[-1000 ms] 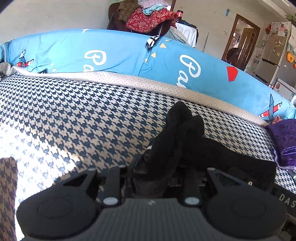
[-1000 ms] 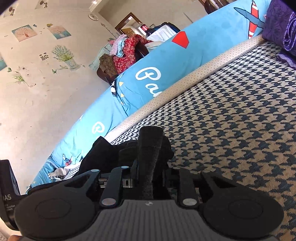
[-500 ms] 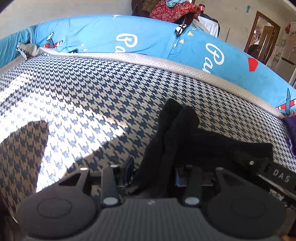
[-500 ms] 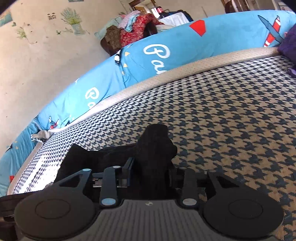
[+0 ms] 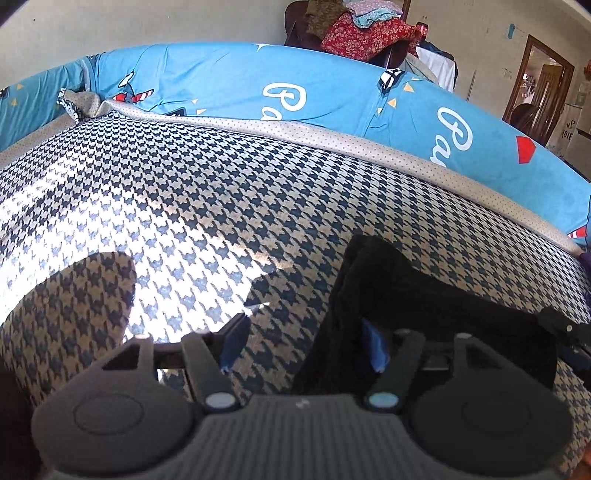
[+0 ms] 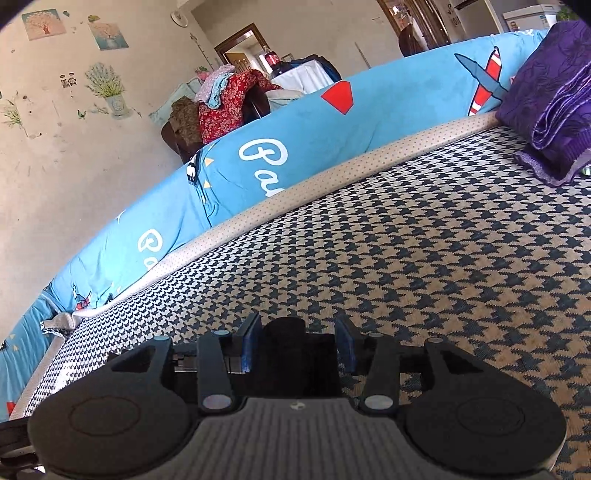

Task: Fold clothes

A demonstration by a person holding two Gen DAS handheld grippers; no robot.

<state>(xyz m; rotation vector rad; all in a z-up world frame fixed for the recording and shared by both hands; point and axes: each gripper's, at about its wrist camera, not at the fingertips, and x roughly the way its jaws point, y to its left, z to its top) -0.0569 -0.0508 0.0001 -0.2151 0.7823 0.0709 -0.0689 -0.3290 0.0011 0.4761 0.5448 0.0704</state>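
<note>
My left tongs (image 5: 303, 341) are spreading, and only checked cover shows between the blue pads: the black garment (image 5: 436, 314) lies just off their right pad (image 5: 375, 349), touching or all but touching it, and nothing is pinched. The cloth's long axis runs from there away to the right across the bed, with one bunched end humped up on the far side of that pad. My right tongs (image 6: 298, 341) are opening too, more slowly, with a dark lump of the same garment (image 6: 286, 330) sitting between their pads; from this low angle I can't be sure whether the pads are touching it, but they look to stand clear on both sides. So the right tongs straddle the cloth and the left must shift right to meet it; I judge the right hand nearer to a fresh grasp. Beneath is the houndstooth bed cover (image 5: 207, 206), sunlit on the near left, edged on the far side by a dotted grey border (image 5: 369, 142) and a long blue bolster (image 5: 229, 85). A purple cloth (image 6: 554, 96) sits far right. Beyond are a chair piled with clothes (image 5: 362, 33) and a doorway (image 5: 541, 88).
</note>
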